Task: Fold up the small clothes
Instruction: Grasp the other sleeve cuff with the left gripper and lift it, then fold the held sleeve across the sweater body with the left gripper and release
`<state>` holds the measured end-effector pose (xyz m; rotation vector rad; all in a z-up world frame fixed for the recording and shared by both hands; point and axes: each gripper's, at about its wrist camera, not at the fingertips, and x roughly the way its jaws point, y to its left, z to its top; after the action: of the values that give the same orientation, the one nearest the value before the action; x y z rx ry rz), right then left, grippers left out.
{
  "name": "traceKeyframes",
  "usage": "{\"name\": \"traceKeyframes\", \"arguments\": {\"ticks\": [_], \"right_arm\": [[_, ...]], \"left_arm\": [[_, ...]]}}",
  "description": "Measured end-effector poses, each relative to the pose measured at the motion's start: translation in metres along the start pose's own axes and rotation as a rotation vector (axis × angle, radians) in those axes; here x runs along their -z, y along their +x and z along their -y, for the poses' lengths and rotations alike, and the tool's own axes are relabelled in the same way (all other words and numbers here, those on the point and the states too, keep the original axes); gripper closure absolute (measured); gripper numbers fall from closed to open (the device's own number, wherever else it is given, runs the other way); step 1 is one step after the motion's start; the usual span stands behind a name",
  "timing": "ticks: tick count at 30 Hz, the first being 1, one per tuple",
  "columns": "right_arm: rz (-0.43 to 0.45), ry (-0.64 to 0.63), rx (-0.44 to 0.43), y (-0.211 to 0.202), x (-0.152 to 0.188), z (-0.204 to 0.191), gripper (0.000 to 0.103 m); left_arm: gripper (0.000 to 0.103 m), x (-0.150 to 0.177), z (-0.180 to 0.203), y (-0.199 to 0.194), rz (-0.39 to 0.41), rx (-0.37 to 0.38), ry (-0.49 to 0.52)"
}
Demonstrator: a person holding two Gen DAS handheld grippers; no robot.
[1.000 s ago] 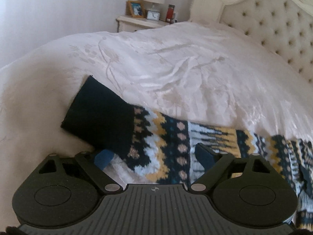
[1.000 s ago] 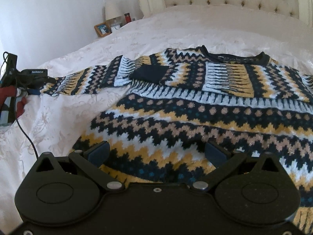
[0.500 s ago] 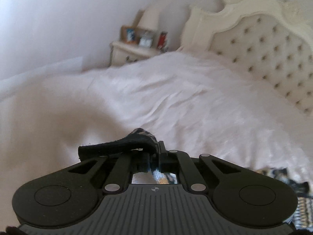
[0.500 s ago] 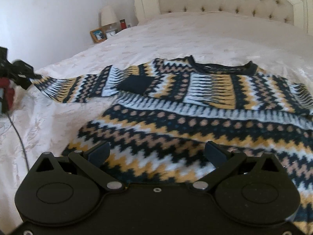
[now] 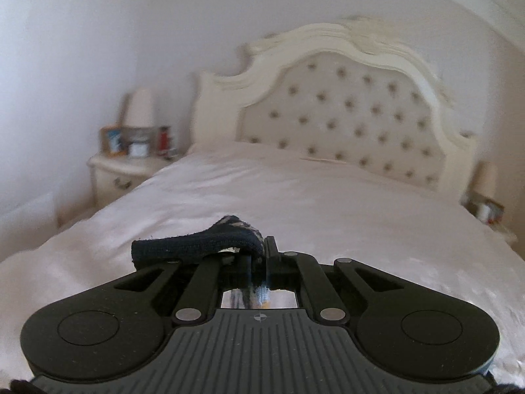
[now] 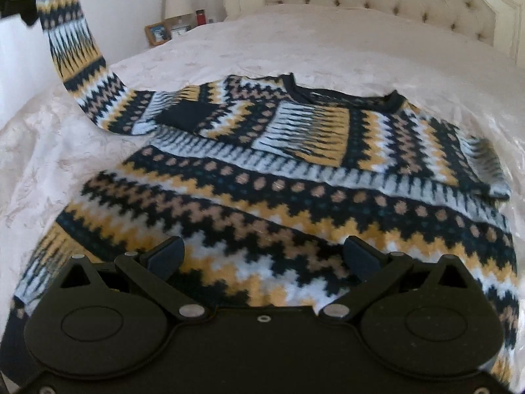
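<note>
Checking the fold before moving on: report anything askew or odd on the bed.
One sleeve is lifted off the bed, pinched at its dark cuff by the left gripper. The other sleeve lies folded across the sweater. Nothing looks damaged.

Soft, even daylight throughout, pale and slightly washed out, with sheen on the bedspread (image 6: 502, 151) at right. Motion-blurred across the headboard (image 5: 344, 115) and nightstand (image 5: 131, 167). Strongly bowed by fisheye, dark at the corners.

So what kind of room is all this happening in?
A bedroom, it seems: a bed with a tufted headboard, a nightstand with a lamp and photo frame, and a patterned sweater laid out on the bed.
</note>
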<state>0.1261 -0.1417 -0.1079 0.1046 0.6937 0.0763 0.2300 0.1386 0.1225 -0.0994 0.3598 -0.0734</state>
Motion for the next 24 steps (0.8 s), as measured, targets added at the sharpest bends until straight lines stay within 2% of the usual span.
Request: {"name": "traceKeyframes", "arguments": {"ticks": [4, 10, 15, 24], "right_arm": [[0.051, 0.009, -0.004, -0.001, 0.015, 0.003, 0.0], [0.084, 0.046, -0.042, -0.012, 0.012, 0.018, 0.0], [0.126, 0.137, -0.011, -0.028, 0.004, 0.044, 0.0], [0.167, 0.31, 0.038, -0.045, -0.002, 0.088, 0.0]], "left_arm": [[0.096, 0.002, 0.043, 0.021, -0.011, 0.072, 0.029], [0.096, 0.021, 0.117, 0.045, -0.038, 0.187, 0.095], [0.096, 0.053, 0.172, 0.077, -0.106, 0.281, 0.115], [0.096, 0.121, 0.234, 0.123, -0.243, 0.356, 0.18]]}}
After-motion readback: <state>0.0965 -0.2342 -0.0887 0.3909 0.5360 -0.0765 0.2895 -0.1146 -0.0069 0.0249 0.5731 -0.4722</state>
